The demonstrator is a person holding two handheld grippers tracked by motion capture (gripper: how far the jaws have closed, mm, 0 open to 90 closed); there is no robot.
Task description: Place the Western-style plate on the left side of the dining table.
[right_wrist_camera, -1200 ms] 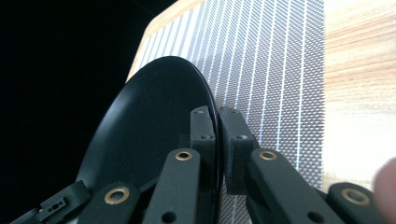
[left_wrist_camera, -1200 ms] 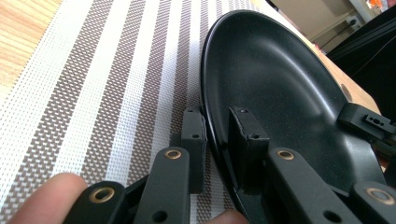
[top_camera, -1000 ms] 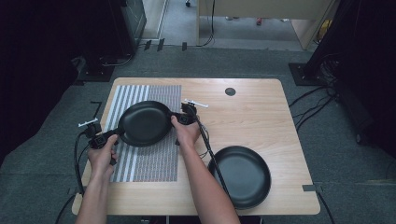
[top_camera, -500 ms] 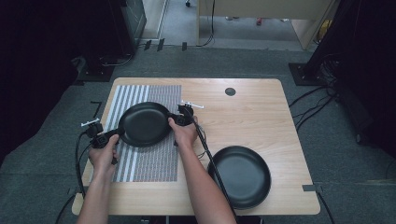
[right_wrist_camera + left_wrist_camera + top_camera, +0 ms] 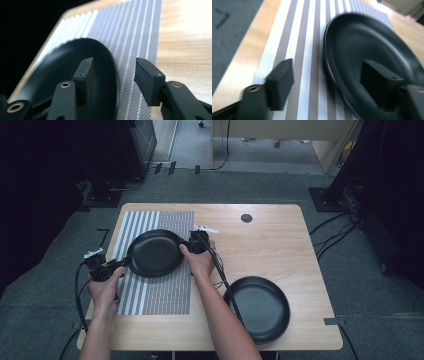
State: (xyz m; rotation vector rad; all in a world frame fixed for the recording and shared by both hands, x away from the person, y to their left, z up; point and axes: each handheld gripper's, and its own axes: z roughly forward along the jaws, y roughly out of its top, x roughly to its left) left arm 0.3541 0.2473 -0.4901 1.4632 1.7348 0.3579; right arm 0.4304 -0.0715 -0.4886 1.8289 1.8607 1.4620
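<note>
Black plate [image 5: 155, 253], apparently unmarked

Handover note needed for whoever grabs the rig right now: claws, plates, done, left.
Left claw: jaws have just been opening, now apart astride the near rim of the round black plate, not pressing it.
Right claw: jaws also just opening, apart astride the opposite rim.
That plate lies on the grey-and-white striped placemat, released.
The second round black plate sits on the bare wooden table, near right corner, untouched.
Done: first plate set on the mat. Left: probably back both claws off the rim.
</note>
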